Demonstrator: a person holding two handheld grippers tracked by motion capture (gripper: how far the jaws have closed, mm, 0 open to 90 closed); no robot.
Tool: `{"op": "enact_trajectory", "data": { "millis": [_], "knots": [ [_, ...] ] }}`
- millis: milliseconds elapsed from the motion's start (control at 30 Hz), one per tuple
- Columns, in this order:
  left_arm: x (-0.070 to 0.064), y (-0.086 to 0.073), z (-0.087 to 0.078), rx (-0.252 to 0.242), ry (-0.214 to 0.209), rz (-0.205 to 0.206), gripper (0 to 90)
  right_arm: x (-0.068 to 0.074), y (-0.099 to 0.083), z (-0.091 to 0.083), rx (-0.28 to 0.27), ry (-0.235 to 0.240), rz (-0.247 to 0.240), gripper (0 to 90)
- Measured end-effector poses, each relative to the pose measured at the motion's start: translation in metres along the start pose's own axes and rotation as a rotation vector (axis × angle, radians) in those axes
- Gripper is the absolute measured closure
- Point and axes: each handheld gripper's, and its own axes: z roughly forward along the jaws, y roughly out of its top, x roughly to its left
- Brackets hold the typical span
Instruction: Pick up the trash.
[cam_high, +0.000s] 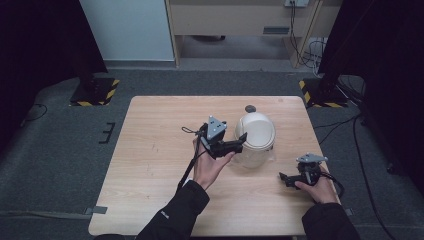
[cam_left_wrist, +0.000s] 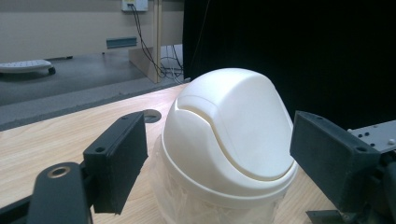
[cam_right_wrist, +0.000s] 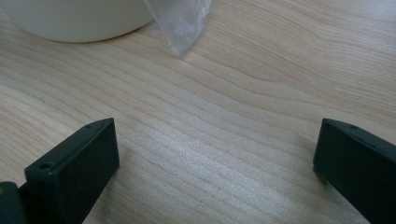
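Left gripper (cam_high: 242, 142) gapes wide beside the cream bin (cam_high: 256, 137); right gripper (cam_high: 284, 178) rests wide open, empty, on the table (cam_high: 150, 150).

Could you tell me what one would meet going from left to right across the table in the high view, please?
Left gripper with its fingers open → cream domed bin → right gripper, fingers open, low near the table's right edge.

Cream domed swing-lid bin (cam_high: 256, 139) stands upright on the wooden table (cam_high: 150, 165); clear liner (cam_right_wrist: 182, 23) protrudes.
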Motion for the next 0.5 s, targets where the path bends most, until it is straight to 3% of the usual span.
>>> {"op": "enact_trajectory", "data": {
  "millis": [500],
  "knots": [
    [-0.003, 0.0, 0.023, 0.025, 0.017, 0.011, 17.5, 0.0, 0.0, 0.0, 0.0, 0.0, 0.0, 0.5]
  ]
}}
